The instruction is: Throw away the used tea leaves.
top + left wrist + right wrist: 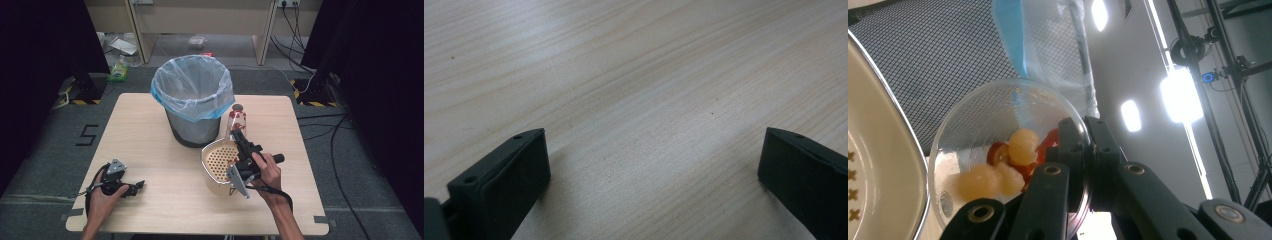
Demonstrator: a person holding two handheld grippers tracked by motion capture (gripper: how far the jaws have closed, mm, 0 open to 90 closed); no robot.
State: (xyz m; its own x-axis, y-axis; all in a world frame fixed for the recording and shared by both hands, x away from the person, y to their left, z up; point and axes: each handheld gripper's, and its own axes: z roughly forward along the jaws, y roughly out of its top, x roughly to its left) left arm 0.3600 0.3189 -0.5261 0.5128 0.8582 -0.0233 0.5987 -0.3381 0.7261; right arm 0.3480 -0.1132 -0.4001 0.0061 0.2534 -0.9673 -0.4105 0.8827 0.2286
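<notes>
A clear bowl [237, 119] stands tilted on edge beside the bin, with yellow and red fruit pieces [1018, 150] inside it. My right gripper [239, 135] is shut on the clear bowl [978, 130] at its rim, one jaw inside and one outside. Just below it sits a cream perforated colander [218, 161], whose rim [883, 145] shows at the left of the right gripper view. My left gripper [138, 186] rests low on the table near the front left, its jaws wide apart over bare wood [654, 135].
A grey mesh bin [192, 100] with a blue-edged plastic liner [1048, 45] stands at the table's middle back, close behind the bowl. The wooden table [150, 140] has open room on its left half. Cables and boxes lie on the floor beyond.
</notes>
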